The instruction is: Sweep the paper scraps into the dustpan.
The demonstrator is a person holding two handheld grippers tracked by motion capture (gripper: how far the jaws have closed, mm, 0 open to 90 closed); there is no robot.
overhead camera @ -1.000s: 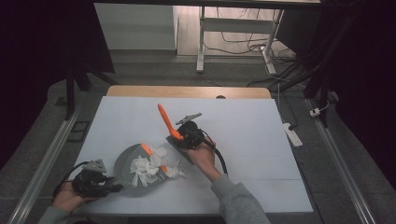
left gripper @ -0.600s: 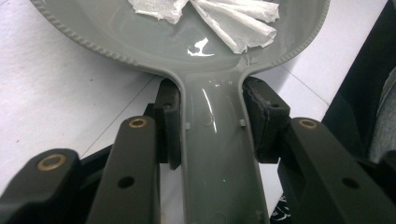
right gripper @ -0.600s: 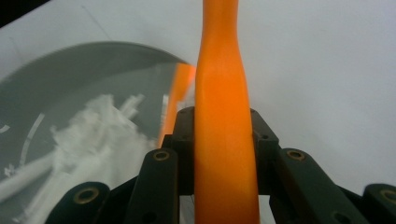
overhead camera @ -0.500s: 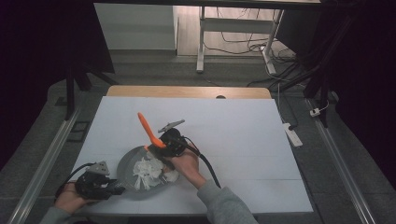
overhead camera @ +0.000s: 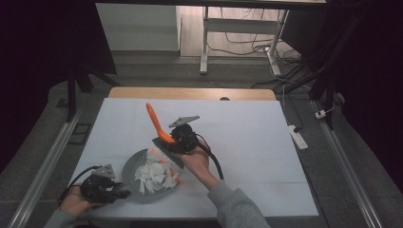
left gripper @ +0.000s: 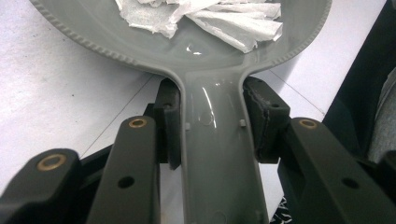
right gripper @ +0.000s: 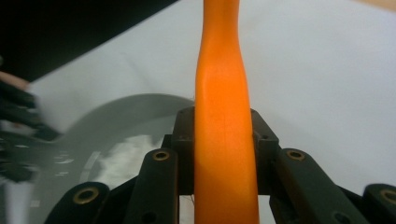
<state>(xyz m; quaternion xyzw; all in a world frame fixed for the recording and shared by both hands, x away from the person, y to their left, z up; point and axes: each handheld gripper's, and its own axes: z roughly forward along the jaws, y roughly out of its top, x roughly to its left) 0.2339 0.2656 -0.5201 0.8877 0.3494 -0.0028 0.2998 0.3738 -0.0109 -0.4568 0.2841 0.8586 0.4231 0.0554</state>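
Left gripper point(overhead camera: 121, 192) clamped on pan handle point(left gripper: 217, 158), near left. Right gripper point(right gripper: 223, 140) gripping orange brush point(overhead camera: 157, 124) above pan point(overhead camera: 130, 166) with paper scraps point(overhead camera: 152, 175).

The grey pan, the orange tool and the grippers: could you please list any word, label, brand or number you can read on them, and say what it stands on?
None can be read.
Grey pan: bare handle and rim, no lettering.
Orange tool: plain handle, no mark.
Left gripper and right gripper: black jaws with brass pins, no print.
White paper scraps: blank.
Table: plain white, no sign.
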